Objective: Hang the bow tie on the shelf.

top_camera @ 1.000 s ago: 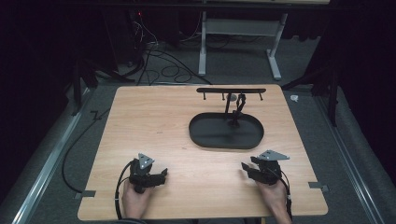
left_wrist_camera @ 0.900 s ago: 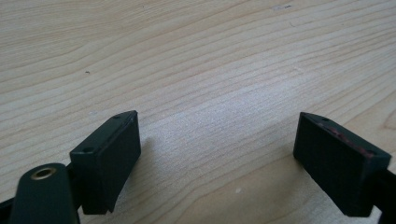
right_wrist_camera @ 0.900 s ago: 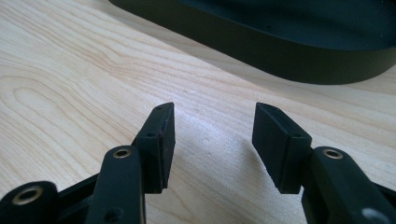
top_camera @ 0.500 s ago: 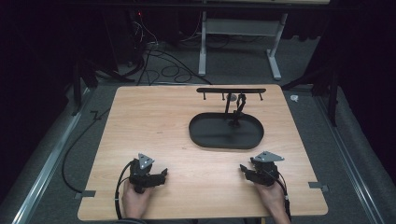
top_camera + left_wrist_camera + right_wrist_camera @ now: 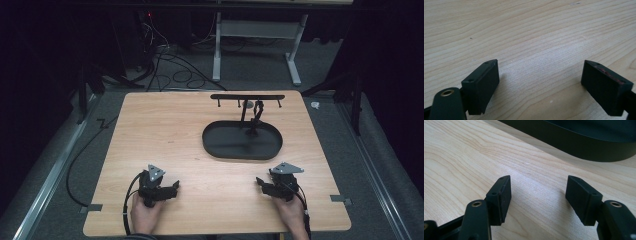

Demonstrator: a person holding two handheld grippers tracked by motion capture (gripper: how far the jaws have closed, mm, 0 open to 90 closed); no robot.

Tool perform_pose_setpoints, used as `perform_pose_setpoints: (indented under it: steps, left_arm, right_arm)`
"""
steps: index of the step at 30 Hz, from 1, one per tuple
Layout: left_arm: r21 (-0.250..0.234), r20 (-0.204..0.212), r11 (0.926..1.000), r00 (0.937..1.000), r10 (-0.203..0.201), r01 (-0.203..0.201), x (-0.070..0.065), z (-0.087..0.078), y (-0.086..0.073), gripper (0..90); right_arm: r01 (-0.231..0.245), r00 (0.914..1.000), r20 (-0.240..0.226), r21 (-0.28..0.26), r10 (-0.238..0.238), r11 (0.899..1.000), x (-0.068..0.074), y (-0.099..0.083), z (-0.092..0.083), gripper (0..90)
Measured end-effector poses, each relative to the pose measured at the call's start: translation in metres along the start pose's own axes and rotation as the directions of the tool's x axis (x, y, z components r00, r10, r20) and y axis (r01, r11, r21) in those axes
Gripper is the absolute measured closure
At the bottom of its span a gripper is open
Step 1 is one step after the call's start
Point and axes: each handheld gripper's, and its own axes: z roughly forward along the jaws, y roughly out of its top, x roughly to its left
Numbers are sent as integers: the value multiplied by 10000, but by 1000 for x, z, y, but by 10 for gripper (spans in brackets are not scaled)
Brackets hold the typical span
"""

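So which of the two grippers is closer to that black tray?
The right. The right gripper sits just below the tray's near right edge, pointing left. The left gripper rests farther off, toward the table's near left, below and left of the tray.

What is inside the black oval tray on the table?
The black oval tray holds the foot of a thin black stand with a bar of little hooks on top. A small dark thing hangs from the bar, too tiny to name. The rest of the tray's floor looks bare.
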Motion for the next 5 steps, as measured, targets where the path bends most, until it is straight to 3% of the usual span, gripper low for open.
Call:
perform_pose_setpoints:
  steps: [5]
  left_arm:
    - [-1, 0, 10000, 10000, -3, 3, 0, 0, 0, 153]
  right_arm:
    - [-18, 10000, -28, 6, 18, 10000, 0, 0, 0, 381]
